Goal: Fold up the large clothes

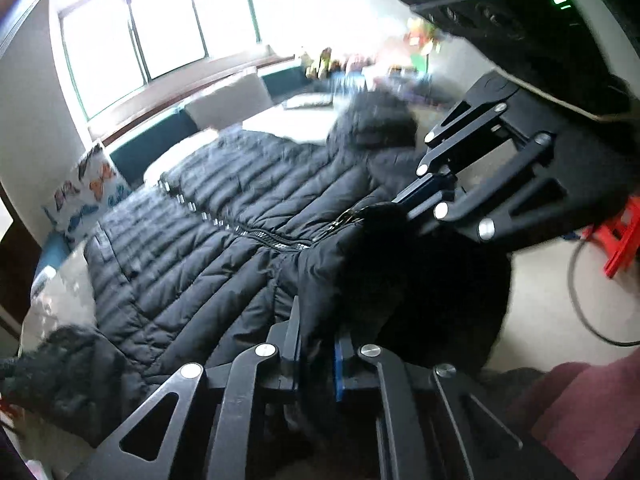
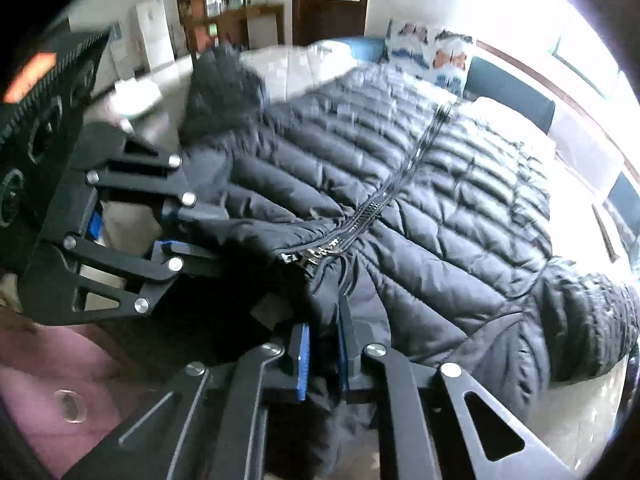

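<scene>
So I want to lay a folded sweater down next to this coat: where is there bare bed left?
The black puffer coat covers most of the bed. Bare white bedding shows beyond its fur-trimmed sleeve, toward the butterfly pillow, and in a strip along the window-side cushions. The near edge is crowded: the left claw and right claw both grip the collar end.

**Two wrist cameras, one coat between them**

The left wrist view sits just behind the left hand-held gripper [image 1: 318, 354], looking steeply down and along the black quilted coat [image 1: 192, 240] towards the window [image 1: 132, 36]; the right wrist view rides behind the right hand-held gripper [image 2: 323, 358], facing down across the same coat [image 2: 440, 200] towards the butterfly pillow [image 2: 432, 56]; both are close to the collar; each view catches the other gripper, the zip and the bed [image 2: 280, 68].
</scene>
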{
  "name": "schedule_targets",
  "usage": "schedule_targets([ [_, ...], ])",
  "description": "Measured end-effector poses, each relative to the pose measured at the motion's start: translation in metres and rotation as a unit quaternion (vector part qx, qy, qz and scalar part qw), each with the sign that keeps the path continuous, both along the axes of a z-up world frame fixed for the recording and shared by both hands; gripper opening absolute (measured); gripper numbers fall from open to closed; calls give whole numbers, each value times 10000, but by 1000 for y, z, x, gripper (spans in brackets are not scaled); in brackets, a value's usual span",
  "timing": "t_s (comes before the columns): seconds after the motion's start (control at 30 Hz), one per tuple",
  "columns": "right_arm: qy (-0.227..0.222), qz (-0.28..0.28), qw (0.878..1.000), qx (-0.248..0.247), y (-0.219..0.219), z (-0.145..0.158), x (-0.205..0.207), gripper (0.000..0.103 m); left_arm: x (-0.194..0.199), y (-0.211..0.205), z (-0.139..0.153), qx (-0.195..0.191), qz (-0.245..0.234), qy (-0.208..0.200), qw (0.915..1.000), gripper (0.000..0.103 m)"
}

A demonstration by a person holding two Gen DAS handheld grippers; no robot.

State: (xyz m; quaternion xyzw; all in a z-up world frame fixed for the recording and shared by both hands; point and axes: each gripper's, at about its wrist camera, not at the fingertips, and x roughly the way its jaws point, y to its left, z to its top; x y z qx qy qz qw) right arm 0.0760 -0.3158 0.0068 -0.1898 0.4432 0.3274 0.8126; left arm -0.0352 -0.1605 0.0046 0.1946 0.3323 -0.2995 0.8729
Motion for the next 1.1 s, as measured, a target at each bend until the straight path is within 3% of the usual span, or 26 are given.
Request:
schedule_targets([
  [0.1, -19, 143, 9999, 46, 0, 10, -9, 11, -6, 5, -3, -57, -202, 128, 9997, 10],
  [0.23, 633, 259, 9974, -242, 9, -41, -5, 10, 0, 3, -47, 150, -248, 721, 9970, 10],
  [0.33, 818, 249, 9957, -343, 12, -68, -4, 11, 4, 8, -54, 95, -245, 897, 9956, 10],
  [0.43, 1223, 279, 9919, -172, 6, -50, 4, 14, 6, 16, -41, 10, -296, 1050, 9940, 12],
  [0.57, 1192, 343, 9922, -152, -3, -18, 3, 17, 4, 40, -8, -243, -356, 1293, 9907, 14],
  [0.63, 1076, 364, 9935, 25, -10, 1, 3, 27, 3, 53, 15, -427, -344, 1251, 9906, 14],
  [0.73, 735, 181, 9970, 178, -15, 17, 9, 51, 13, 59, 46, -674, -185, 1029, 9922, 17],
  [0.8, 679, -32, 9967, 437, -17, 19, 22, 51, 33, 68, 56, -878, 177, 815, 9926, 33],
  [0.83, 696, -170, 9957, 595, -18, 18, 30, 51, 43, 70, 57, -868, 417, 716, 9928, 50],
  [0.87, 594, -352, 9957, 621, -17, 15, 38, 51, 54, 73, 53, -841, 736, 595, 9920, 54],
  [0.93, 413, -570, 9965, 452, -12, 5, 47, 51, 71, 79, 38, -846, 1008, 737, 9886, 54],
  [1.0, 521, -544, 9967, 314, -6, -14, 53, 51, 83, 87, 13, -754, 1394, 1054, 9817, 54],
  [1.1, 948, -483, 9943, 101, 0, -53, 47, 53, 79, 98, -21, -698, 1524, 1354, 9765, 54],
])
